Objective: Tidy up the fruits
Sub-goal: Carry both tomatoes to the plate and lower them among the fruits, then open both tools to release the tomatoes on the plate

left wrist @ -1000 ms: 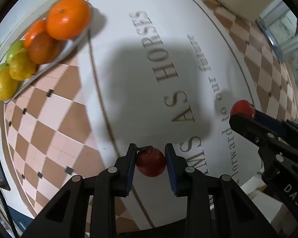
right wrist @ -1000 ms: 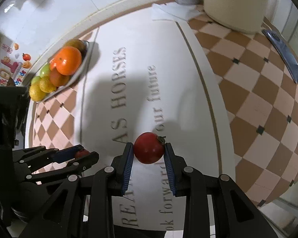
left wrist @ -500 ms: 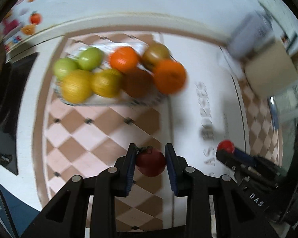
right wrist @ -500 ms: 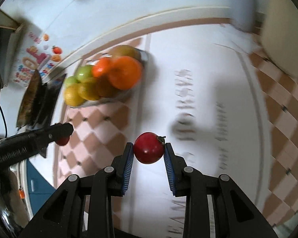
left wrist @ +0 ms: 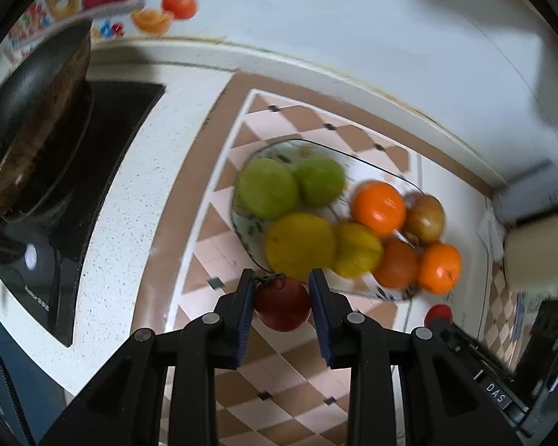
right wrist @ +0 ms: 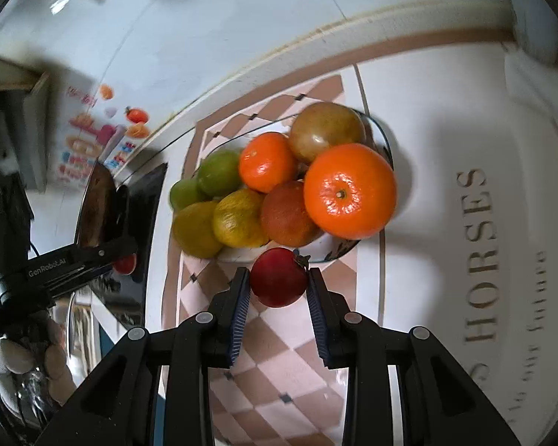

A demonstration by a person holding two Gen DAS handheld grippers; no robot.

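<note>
Tomatoes [left wrist: 282, 308] [right wrist: 279, 277] sat clamped in both my grippers [left wrist: 281, 306] [right wrist: 278, 278], just short of the fruit plate's [right wrist: 338, 251] near rim.

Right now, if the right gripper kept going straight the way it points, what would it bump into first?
Probably the near rim of the fruit plate, just past the red fruit that the right gripper holds. Depth is hard to judge here.

fruit-heaped plate [right wrist: 338, 249] just ahead, checkered mat [right wrist: 279, 364] bare below, pan [left wrist: 37, 119] blocking left
</note>
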